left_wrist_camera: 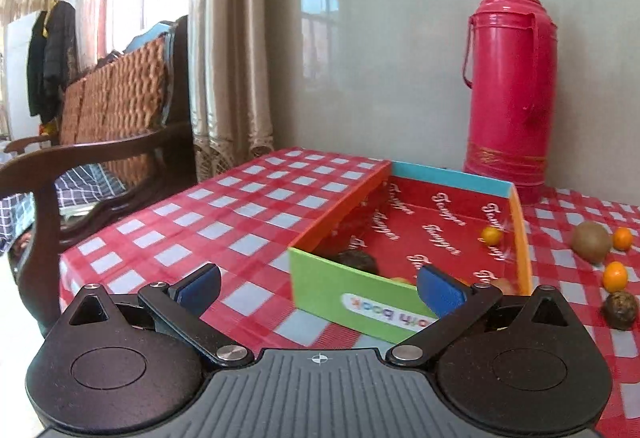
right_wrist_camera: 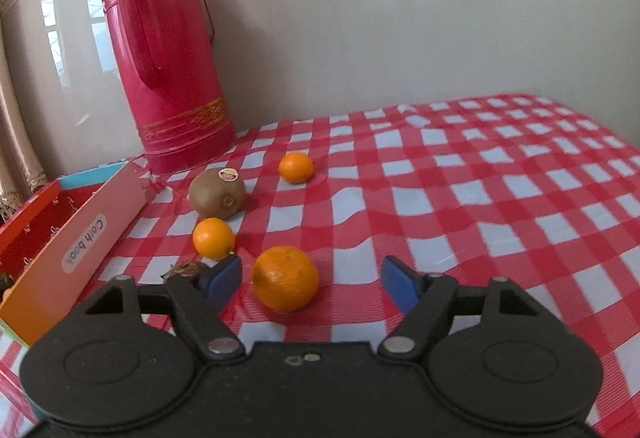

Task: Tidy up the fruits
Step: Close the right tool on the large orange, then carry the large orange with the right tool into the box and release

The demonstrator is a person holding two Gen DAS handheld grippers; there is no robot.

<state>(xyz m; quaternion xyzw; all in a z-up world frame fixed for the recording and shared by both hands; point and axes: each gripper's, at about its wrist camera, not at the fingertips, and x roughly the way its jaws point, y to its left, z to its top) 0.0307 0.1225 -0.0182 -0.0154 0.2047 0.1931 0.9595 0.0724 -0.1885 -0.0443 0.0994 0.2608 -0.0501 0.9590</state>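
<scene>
Task partly done: few fruits, seemingly, lying inside shallow red cardboard box [left_wrist_camera: 440, 206]. Large round orange [right_wrist_camera: 285, 277] waiting between right tongs [right_wrist_camera: 310, 282], gaping empty; left tongs [left_wrist_camera: 318, 288] likewise gaping.

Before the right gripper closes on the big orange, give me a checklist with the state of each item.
1. Right gripper open: ok.
2. Big orange between the fingers: ok, though nearer the left one.
3. Small orange and kiwi outside the fingers: ok.
4. Dark fruit by the left finger, clearance: cannot tell.
5. Box has room: ok.
6. Left gripper open, holding nothing: ok.
</scene>
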